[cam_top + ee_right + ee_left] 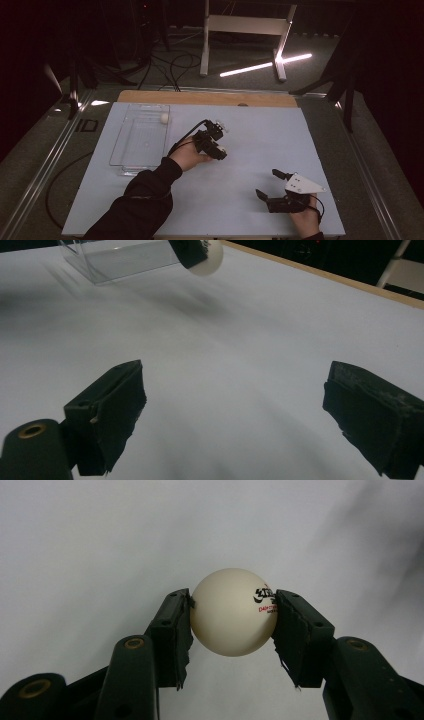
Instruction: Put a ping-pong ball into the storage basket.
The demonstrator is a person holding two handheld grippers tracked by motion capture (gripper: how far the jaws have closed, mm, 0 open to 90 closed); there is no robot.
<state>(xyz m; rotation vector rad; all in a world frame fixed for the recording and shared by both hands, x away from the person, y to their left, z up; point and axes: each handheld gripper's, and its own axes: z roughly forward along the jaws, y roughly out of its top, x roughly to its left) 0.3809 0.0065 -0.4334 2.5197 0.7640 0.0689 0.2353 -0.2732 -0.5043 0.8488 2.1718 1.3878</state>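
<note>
Fingers of the left gripper (223, 128), seen from the high view, are raised over the middle of the pale bench (260, 145), just right of a clear tray (131, 145) with a second ball (164, 117) in its far corner; the right gripper (270, 184) rests near the bench's front edge, its fingers spread and empty. Left gripper view: both pads clamp a white ball (233, 611) at its sides. Right gripper view: its fingers (112, 410) stand wide apart over bare bench
</note>
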